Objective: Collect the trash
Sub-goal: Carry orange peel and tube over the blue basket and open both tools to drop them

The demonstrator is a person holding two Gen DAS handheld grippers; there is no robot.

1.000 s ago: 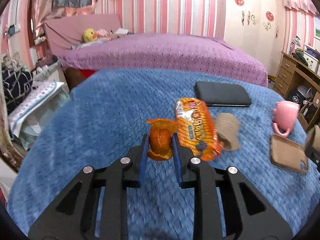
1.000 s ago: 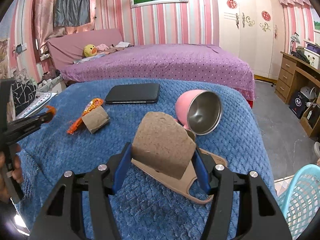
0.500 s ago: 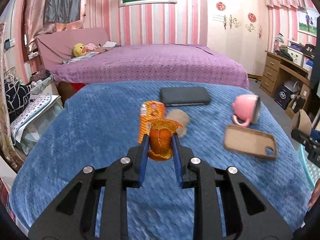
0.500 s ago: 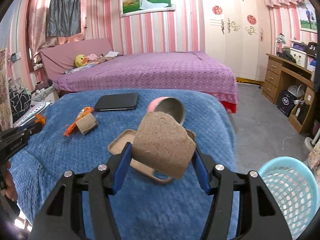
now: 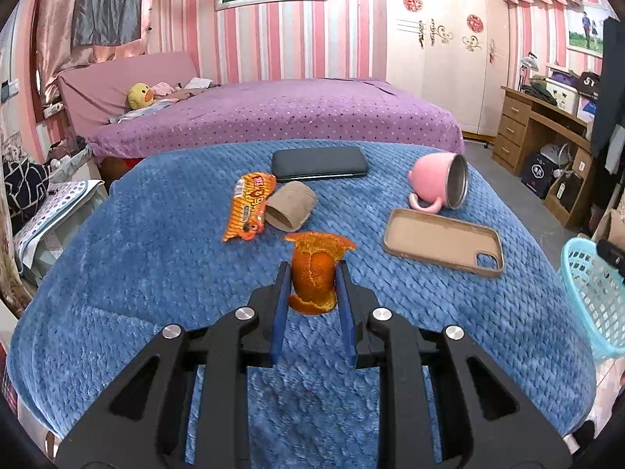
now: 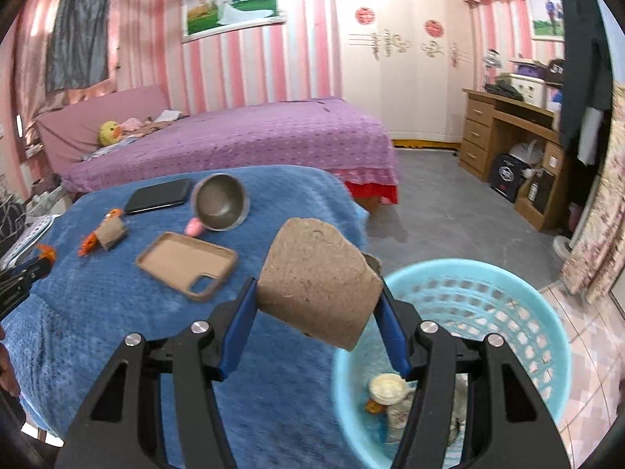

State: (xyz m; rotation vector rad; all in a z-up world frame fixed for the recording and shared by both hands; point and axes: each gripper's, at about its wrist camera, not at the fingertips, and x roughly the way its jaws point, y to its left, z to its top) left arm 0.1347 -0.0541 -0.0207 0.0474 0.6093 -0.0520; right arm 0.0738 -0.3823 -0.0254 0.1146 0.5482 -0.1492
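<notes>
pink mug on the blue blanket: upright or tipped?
Tipped. The pink metal-lined mug lies on its side, mouth facing sideways, handle resting on the blue blanket.

Curled orange peel (image 5: 313,273) and a brown cardboard tube (image 6: 319,283) are held aloft; snack wrapper (image 5: 250,206) lies on the blanket.

The left wrist camera looks forward and slightly down along its gripper (image 5: 312,269), low and close over the blue blanket (image 5: 156,273), facing the purple bed (image 5: 281,117) and striped wall. The right wrist camera looks the same way from further right, over the blanket's edge and the basket (image 6: 488,293). Both views share the phone case (image 5: 443,240) (image 6: 187,264), mug (image 5: 437,185) (image 6: 220,203) and bed
</notes>
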